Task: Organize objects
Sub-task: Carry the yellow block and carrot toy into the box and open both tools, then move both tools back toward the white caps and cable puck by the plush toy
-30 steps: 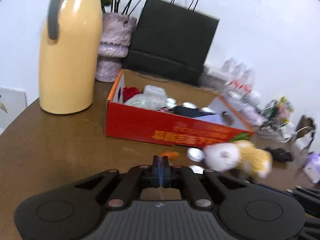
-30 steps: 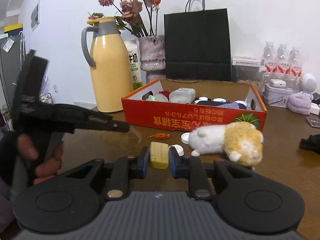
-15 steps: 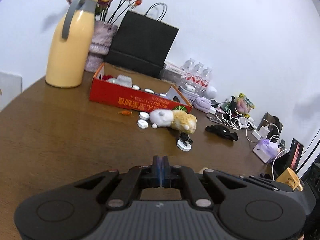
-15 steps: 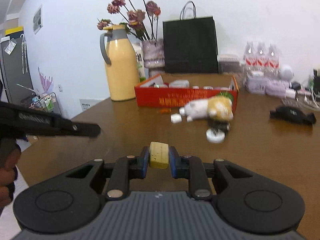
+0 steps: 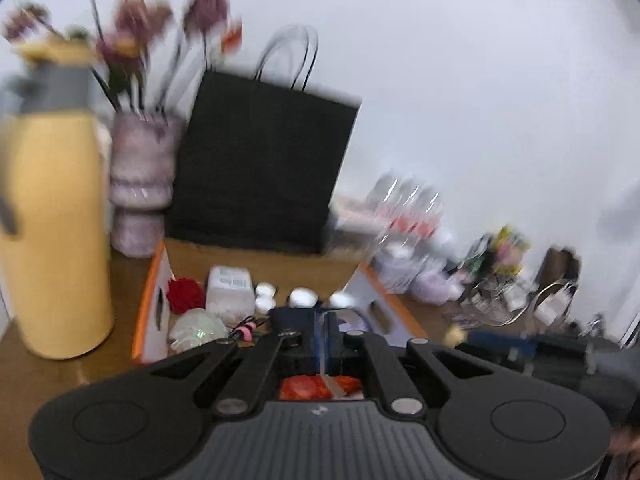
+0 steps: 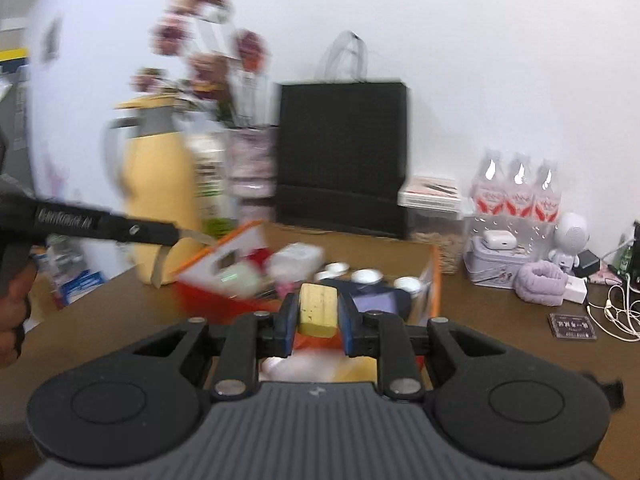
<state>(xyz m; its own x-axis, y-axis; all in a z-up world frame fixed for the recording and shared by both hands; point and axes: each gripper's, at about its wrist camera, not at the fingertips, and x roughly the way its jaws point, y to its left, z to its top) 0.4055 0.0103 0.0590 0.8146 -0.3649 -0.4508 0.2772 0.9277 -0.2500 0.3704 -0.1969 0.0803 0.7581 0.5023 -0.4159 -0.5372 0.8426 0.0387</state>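
Note:
My right gripper [image 6: 319,314] is shut on a pale yellow block [image 6: 318,309] and holds it above the near edge of the red cardboard box [image 6: 434,280]. The box holds a red flower, a white pack, white caps and a dark cloth. My left gripper [image 5: 322,330] is shut with nothing between its fingers, above the near wall of the same box [image 5: 154,308]. The left gripper's arm shows in the right wrist view [image 6: 104,226], left of the box. The right gripper with the block tip shows in the left wrist view [image 5: 456,336]. Both views are blurred.
A yellow thermos [image 5: 52,240], a vase of dried flowers [image 5: 140,184] and a black paper bag [image 5: 260,168] stand behind the box. Water bottles [image 6: 516,192], a tin, a purple roll [image 6: 544,282] and cables lie to the right on the brown table [image 6: 500,320].
Both grippers have moved forward from far back on the table to just over the red box. The right gripper still holds the yellow block.

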